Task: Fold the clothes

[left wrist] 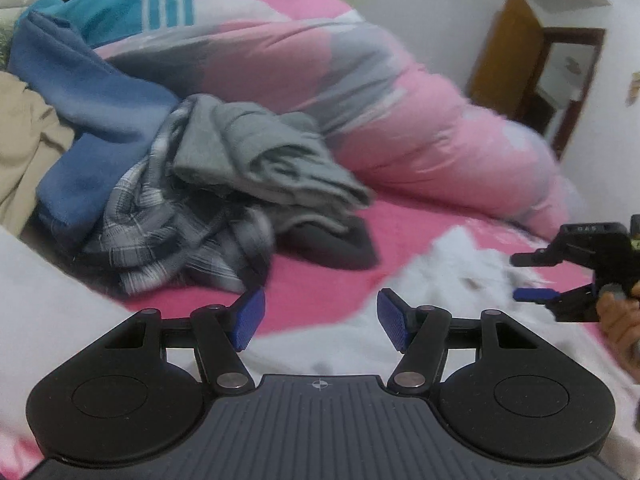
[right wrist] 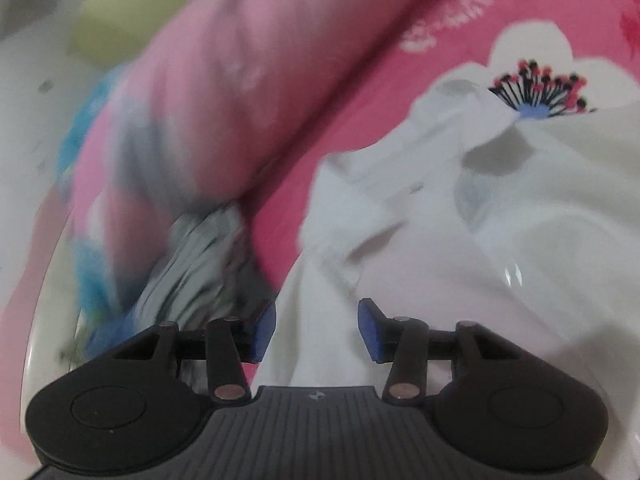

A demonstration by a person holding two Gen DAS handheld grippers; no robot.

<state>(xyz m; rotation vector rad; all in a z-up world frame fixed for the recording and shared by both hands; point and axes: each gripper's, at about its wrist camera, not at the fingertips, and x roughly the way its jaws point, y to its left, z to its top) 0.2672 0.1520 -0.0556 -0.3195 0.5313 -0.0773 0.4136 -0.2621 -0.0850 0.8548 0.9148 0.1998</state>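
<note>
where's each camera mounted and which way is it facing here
Left wrist: on the left gripper, looking forward and down across the pink bed sheet at the clothes pile and pink quilt; its own open fingers show, plus the right gripper and a hand at the right edge.
Right wrist: on the right gripper, tilted down at a white garment on the flowered sheet; only its own open fingers show.
Shared: the clothes pile, quilt and pink sheet.

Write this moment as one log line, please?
left gripper: open, empty | right gripper: open, empty, over white garment | grey top and plaid shirt: heaped, unfolded
</note>
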